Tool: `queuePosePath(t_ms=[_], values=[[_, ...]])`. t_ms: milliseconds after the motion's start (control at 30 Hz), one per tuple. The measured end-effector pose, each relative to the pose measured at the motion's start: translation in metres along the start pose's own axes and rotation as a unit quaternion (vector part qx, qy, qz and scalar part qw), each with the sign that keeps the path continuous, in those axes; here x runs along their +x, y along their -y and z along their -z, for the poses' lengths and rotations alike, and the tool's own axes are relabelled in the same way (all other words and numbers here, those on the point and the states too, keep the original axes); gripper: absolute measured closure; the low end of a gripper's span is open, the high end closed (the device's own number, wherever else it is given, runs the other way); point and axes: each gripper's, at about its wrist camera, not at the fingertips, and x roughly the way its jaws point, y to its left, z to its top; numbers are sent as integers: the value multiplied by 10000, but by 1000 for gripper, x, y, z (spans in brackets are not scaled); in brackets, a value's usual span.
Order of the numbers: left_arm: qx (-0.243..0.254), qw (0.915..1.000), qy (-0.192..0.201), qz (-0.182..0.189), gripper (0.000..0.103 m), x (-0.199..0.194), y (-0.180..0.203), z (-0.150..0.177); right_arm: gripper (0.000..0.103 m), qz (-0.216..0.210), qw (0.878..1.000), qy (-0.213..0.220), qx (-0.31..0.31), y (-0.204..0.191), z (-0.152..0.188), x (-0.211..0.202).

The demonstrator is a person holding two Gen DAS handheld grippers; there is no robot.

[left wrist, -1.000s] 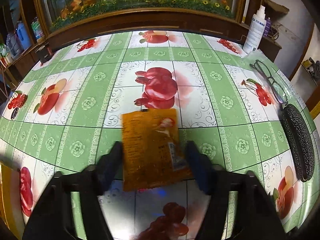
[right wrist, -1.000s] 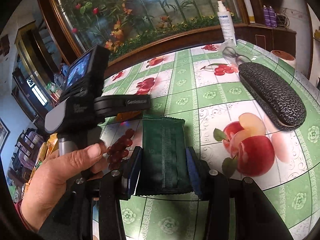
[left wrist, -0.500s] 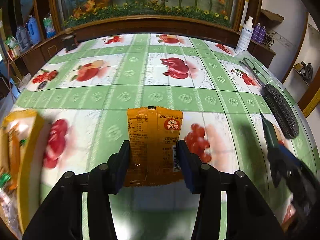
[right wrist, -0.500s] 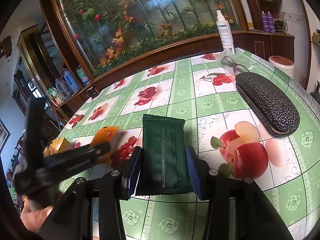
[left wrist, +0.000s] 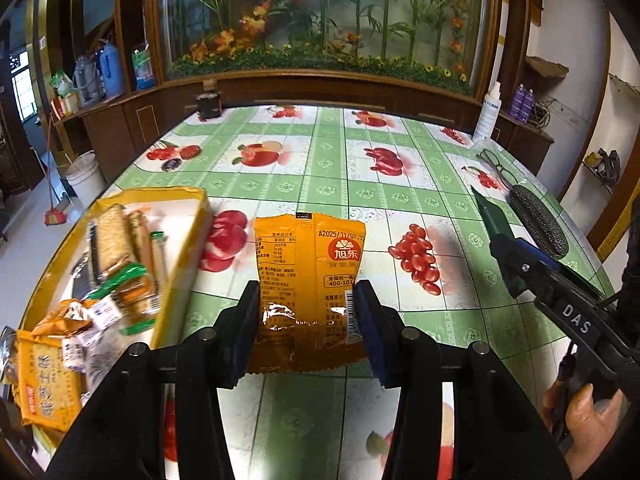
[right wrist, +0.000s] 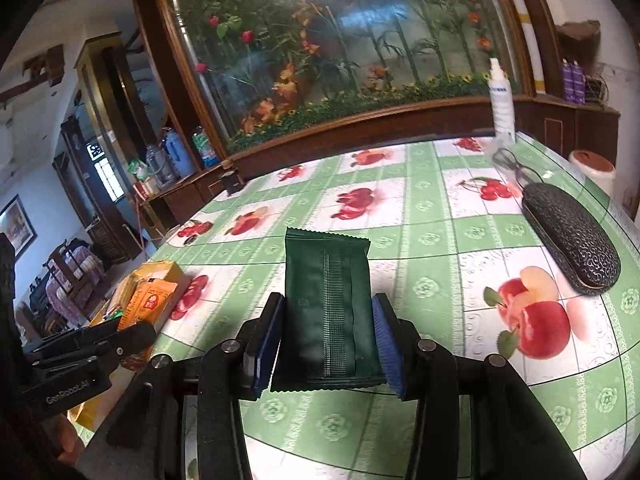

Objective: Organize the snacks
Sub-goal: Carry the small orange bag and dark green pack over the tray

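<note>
Both claws grip packets — orange packet beside box rim.

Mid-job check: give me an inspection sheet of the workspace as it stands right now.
Surface: green fruit-print tablecloth.
Job's things: orange foil snack packet; dark green snack packet; yellow box of snacks at left edge.
Clutter: black textured glasses case, black-framed eyeglasses, white spray bottle, small dark jar.
Grippers: left gripper grips orange packet; right gripper grips green packet.
Cables: nothing seen.
Surroundings: wood-framed floral display.
</note>
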Motion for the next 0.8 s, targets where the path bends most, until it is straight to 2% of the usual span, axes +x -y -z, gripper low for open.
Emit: queuePosePath(t_ms=[167,300,567,800], values=[[60,9997,208,-112,58,-18,-6,6,57,-3,9992,83,-381,-31,2,-11],[90,9994,295,-163,58,-25,-12,10,57,-138,9990,318,-290,-46,5,-32],[72,9982,502,-322,58,-43,-28,19,58,-503,9978,419,37,-70,18,-54],[17,9974,622,-350,58,-54,-39,28,58,-640,9971,401,-132,-100,34,-65]])
